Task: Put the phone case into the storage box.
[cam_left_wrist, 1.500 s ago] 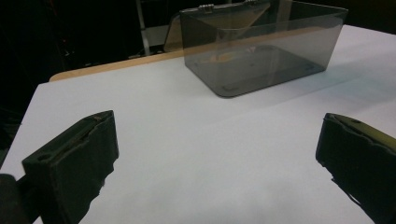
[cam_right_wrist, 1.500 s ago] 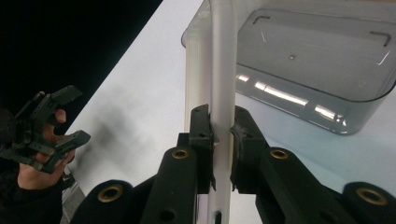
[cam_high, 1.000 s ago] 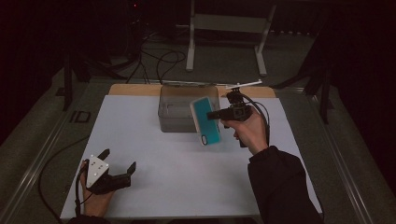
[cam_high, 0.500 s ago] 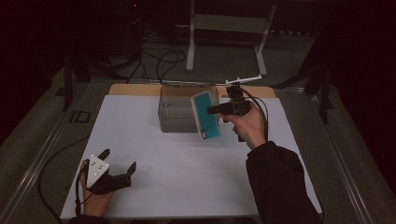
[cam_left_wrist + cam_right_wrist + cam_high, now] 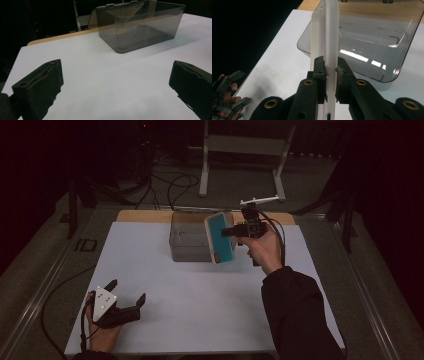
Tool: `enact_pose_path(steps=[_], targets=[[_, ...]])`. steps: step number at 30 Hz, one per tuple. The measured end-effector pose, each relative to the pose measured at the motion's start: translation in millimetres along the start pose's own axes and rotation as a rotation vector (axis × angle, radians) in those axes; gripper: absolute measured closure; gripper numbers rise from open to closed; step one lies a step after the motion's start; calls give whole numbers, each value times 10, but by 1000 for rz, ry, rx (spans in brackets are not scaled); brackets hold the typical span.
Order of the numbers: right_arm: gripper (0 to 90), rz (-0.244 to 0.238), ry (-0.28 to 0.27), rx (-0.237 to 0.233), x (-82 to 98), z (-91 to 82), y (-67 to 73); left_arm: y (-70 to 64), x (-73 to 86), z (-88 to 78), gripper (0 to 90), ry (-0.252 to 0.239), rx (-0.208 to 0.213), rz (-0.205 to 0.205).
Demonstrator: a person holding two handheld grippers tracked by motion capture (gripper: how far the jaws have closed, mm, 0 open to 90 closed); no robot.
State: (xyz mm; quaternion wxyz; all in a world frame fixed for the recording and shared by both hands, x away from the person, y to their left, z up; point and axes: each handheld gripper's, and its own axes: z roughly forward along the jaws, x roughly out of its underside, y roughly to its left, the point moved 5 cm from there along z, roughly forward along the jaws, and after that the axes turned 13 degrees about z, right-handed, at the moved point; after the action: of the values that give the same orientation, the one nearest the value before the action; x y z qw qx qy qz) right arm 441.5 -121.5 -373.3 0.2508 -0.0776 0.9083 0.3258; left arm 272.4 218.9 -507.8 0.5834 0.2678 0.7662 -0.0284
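Two hand-held grippers: right hand-held gripper (image 5: 330, 68) clamped on teal phone case (image 5: 220, 236), left hand-held gripper (image 5: 116, 83) wide open, empty.

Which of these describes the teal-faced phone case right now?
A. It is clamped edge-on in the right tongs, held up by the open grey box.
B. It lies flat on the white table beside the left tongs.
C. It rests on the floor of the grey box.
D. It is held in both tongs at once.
A: the right tongs pinch the phone case by its edge, held up off the table just in front of the grey box; the left tongs stand open near the table's front edge.
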Motion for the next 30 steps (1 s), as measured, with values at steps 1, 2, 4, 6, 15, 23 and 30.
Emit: enact_pose_path(steps=[1, 2, 4, 6, 15, 23, 30], targets=[[818, 3, -1, 1, -11, 1, 1, 2, 0, -2, 3, -1, -3, 0], [818, 4, -4, 5, -33, 5, 4, 2, 0, -2, 3, -1, -3, -1], [818, 4, -7, 6, -50, 6, 11, 1, 2, 0, 3, 1, -4, 0], [818, 5, -10, 8, -70, 10, 18, 1, 1, 0, 3, 1, -4, 0], [818, 7, -17, 24, -145, 26, 19, 0, 2, 0, 3, 1, -5, 0], [818, 21, -18, 31, -224, 51, -5, -1, 0, -3, 3, 0, -5, -2], [818, 26, -26, 52, -281, 85, -6, 0, 1, -4, 3, 0, -8, -3]])
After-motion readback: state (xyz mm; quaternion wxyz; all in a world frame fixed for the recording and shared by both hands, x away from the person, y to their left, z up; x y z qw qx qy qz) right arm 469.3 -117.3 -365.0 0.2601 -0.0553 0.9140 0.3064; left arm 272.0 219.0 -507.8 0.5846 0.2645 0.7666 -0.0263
